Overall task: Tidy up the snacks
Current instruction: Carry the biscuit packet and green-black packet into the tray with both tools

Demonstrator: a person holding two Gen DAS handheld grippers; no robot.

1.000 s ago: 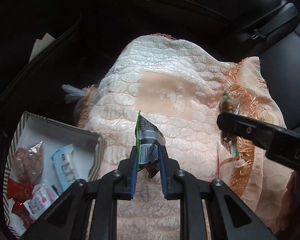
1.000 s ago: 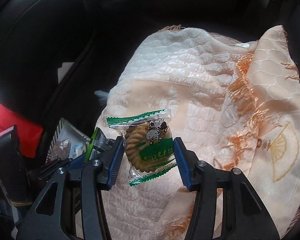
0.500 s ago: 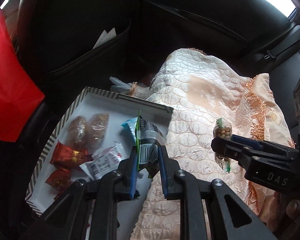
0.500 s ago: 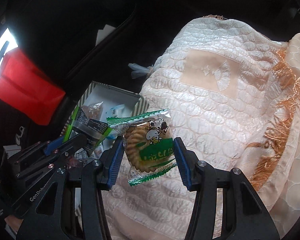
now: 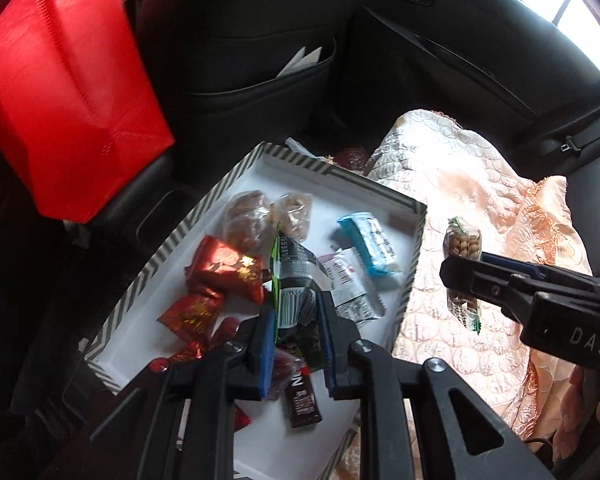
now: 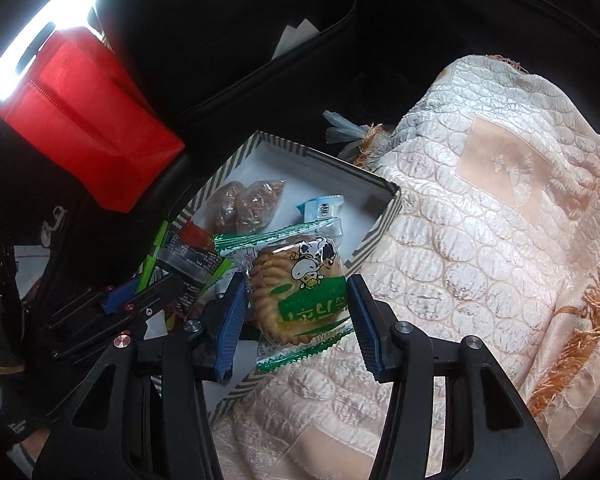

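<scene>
1. Left gripper (image 5: 293, 322): jaws nearly together, clamped on the lower end of a grey-black foil snack sachet with a green edge (image 5: 294, 280); the sachet stands upright out of the jaws.
2. That sachet hangs over the white shallow cardboard tray with a grey striped rim (image 5: 340, 178), above the near-middle of the tray.
3. Right gripper (image 6: 296, 322): jaws set wide, clamped on the two sides of a round biscuit in a clear wrapper with green band and cartoon cow (image 6: 300, 296); the wrapper's crimped ends stick out above and below the jaws.
4. Biscuit pack sits over the tray's right rim, partly over the pale peach quilted cloth (image 6: 480, 220) covering the car seat.
5. In the left view the right gripper shows side-on, well right of the tray, over the cloth.
6. Lying in the tray: red foil candy packets (image 5: 224, 272), two clear bags of brown snacks (image 5: 260, 216), a blue-white bar wrapper (image 5: 370, 246), a white-pink sachet (image 5: 346, 276), a dark brown bar (image 5: 304, 400).
7. Red fabric bag (image 5: 60, 92) hangs left of the tray, against the dark front seat.
</scene>
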